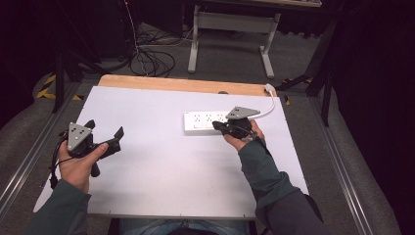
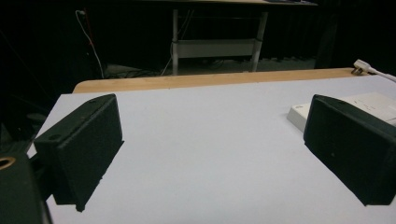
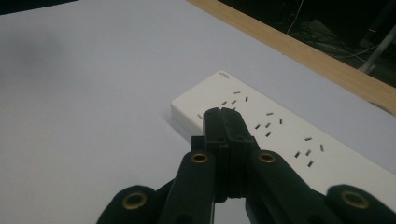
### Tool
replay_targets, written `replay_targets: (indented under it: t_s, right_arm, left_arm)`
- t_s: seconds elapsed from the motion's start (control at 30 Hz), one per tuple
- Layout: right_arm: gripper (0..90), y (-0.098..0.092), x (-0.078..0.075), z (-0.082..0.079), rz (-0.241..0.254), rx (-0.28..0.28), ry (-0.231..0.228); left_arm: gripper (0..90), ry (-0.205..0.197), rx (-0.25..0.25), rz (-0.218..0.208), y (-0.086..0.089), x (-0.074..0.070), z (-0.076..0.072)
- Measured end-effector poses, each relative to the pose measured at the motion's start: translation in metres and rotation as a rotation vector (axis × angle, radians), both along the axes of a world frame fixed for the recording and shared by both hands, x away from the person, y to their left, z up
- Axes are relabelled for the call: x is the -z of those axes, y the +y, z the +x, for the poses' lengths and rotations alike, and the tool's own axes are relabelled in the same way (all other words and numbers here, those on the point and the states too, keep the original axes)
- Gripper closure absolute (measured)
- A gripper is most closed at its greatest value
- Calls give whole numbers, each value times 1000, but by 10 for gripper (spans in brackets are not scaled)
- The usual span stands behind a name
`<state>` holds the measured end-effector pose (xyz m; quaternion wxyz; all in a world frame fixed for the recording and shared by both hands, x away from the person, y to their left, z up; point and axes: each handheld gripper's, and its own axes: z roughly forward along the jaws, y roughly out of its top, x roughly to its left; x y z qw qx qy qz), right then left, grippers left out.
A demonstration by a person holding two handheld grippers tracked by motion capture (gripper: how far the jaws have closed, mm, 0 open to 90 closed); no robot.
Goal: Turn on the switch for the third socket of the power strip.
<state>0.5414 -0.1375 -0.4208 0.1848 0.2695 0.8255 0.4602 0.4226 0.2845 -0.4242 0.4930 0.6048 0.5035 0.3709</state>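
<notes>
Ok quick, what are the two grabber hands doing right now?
Left gripper: open, holding nothing.
Right gripper: shut, empty, over the power strip.

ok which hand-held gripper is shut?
The right hand-held gripper, over the power strip: its jaws are pressed together with nothing between. The left hand-held gripper has its jaws wide apart.

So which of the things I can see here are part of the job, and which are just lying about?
In the job:
- white power strip
- right gripper, jaws shut, over the strip
- left gripper, jaws open, apart from the strip

Lying about:
- white plug on the strip's cord
- cables on the floor
- metal stand behind the table
</notes>
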Motion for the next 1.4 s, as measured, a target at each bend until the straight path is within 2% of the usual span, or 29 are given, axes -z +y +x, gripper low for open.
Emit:
replay_targets:
  t_s: [0.27,0.8,1.4]
  right_arm:
    - [900,-12,-3,-5,17,11,-8]
    - [900,-28,-1,-17,25,-5,5]
    - [900,-53,-2,-32,56,18,4]
  left_arm:
    - [52,4,5,3,-1,0,1]
    - [56,0,5,2,-2,0,1]
    - [56,0,2,4,-2,0,1]
